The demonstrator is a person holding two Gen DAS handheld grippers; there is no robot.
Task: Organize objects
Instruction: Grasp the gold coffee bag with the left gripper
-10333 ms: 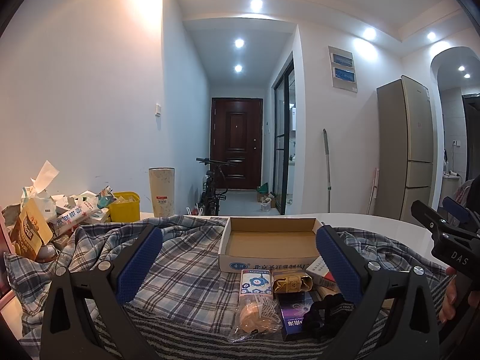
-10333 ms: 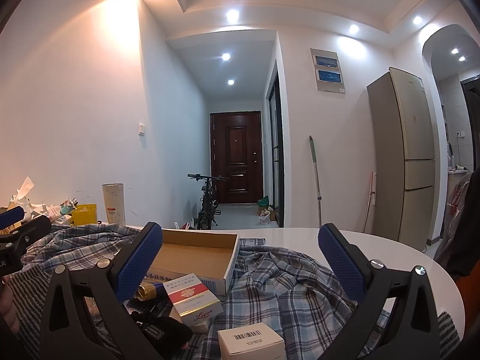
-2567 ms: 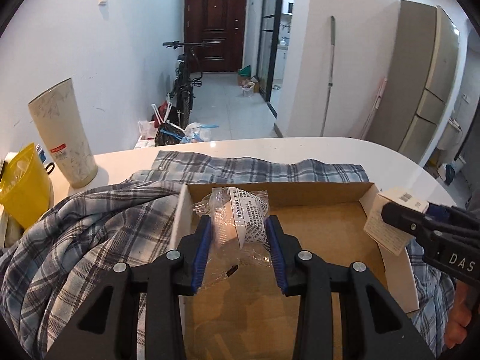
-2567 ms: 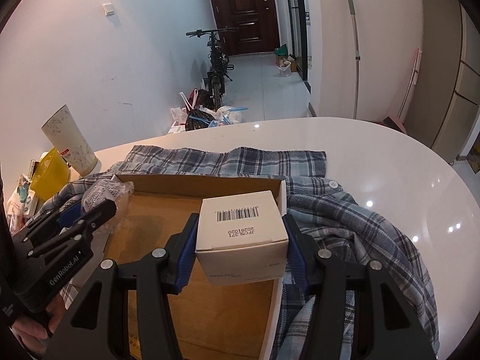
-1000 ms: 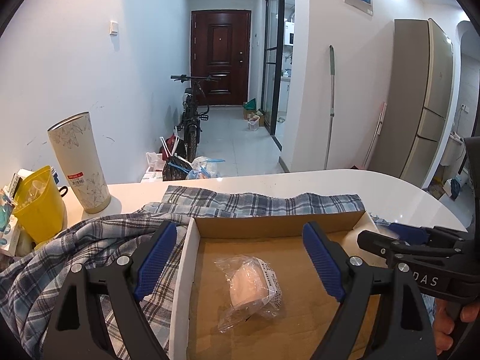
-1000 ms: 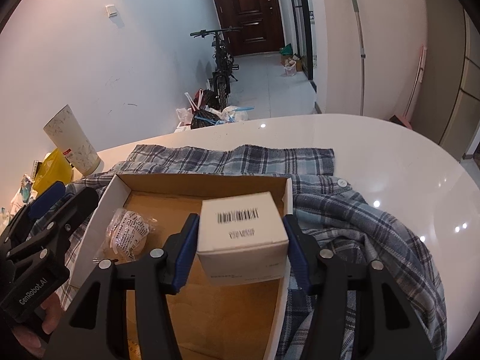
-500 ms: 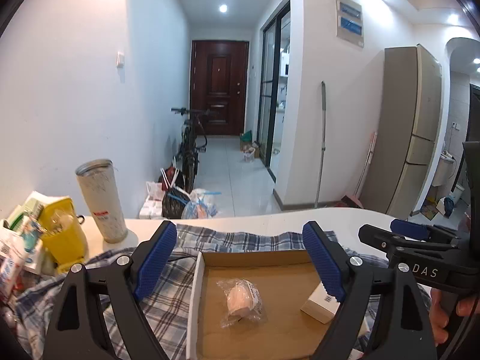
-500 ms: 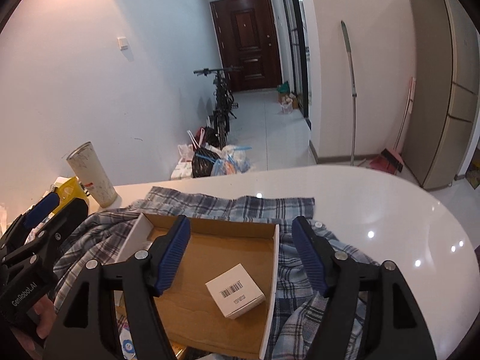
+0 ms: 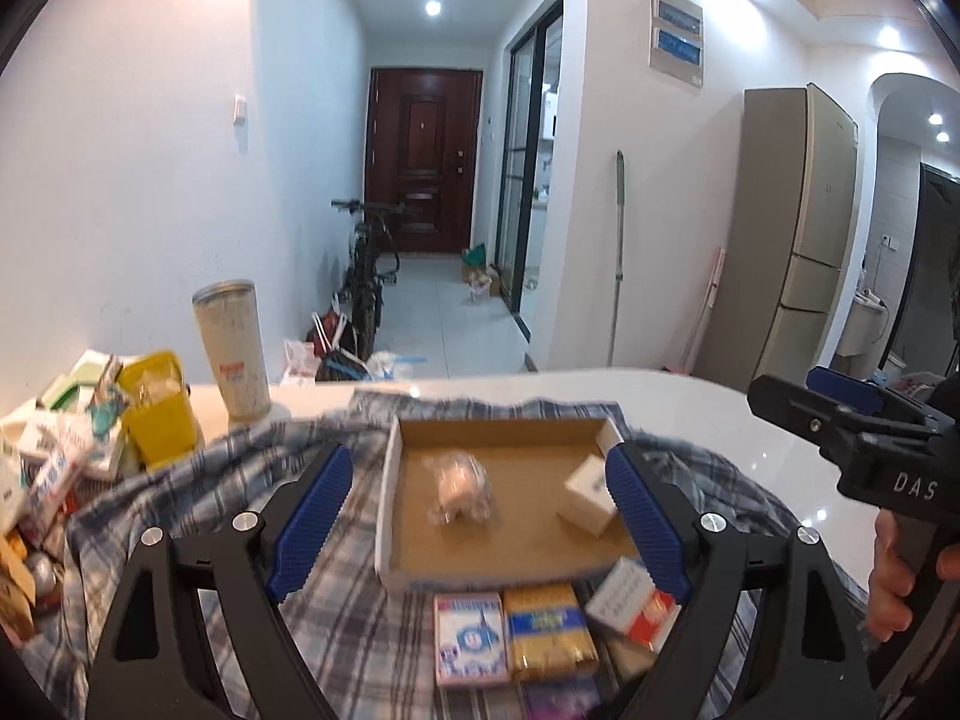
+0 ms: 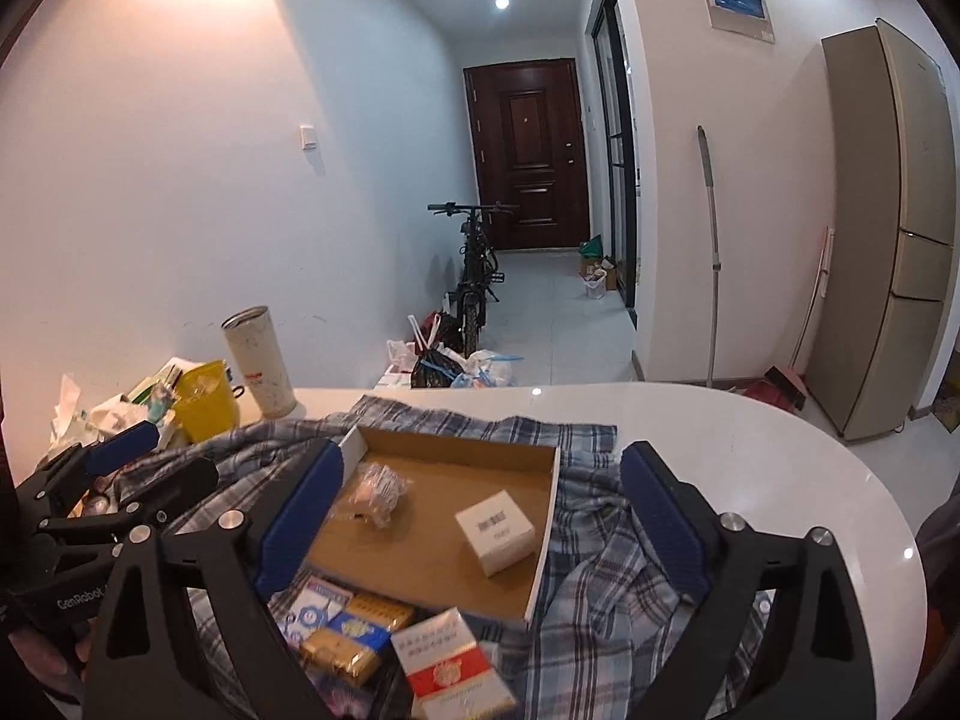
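Observation:
An open cardboard box point(image 9: 414, 564) point(image 10: 540, 540) lies on a plaid shirt point(image 9: 360, 630) point(image 10: 600, 588) on the white table. Inside it lie a clear bag with a pale lump point(image 9: 459, 489) point(image 10: 375, 492) and a small white barcode box point(image 9: 588, 495) point(image 10: 495, 531). Small packets lie on the shirt in front of the box: a white-and-blue one point(image 9: 471, 639), a gold-and-blue one point(image 9: 546, 630) point(image 10: 351, 636) and a red-and-white one point(image 9: 633, 603) point(image 10: 447, 663). My left gripper point(image 9: 477, 528) and my right gripper point(image 10: 480, 519) are both open and empty, held above the near side of the box.
A tall cream tumbler point(image 9: 231, 351) point(image 10: 258, 354), a yellow container point(image 9: 159, 405) point(image 10: 207, 399) and a heap of packets point(image 9: 48, 450) stand at the table's left. The white table point(image 10: 780, 468) curves away on the right. A bicycle point(image 10: 477, 276) stands in the hallway beyond.
Both grippers have let go of their items, the bag and the white box, which now lie in the box. Both grippers have drawn back and up; the front packets have come into view.

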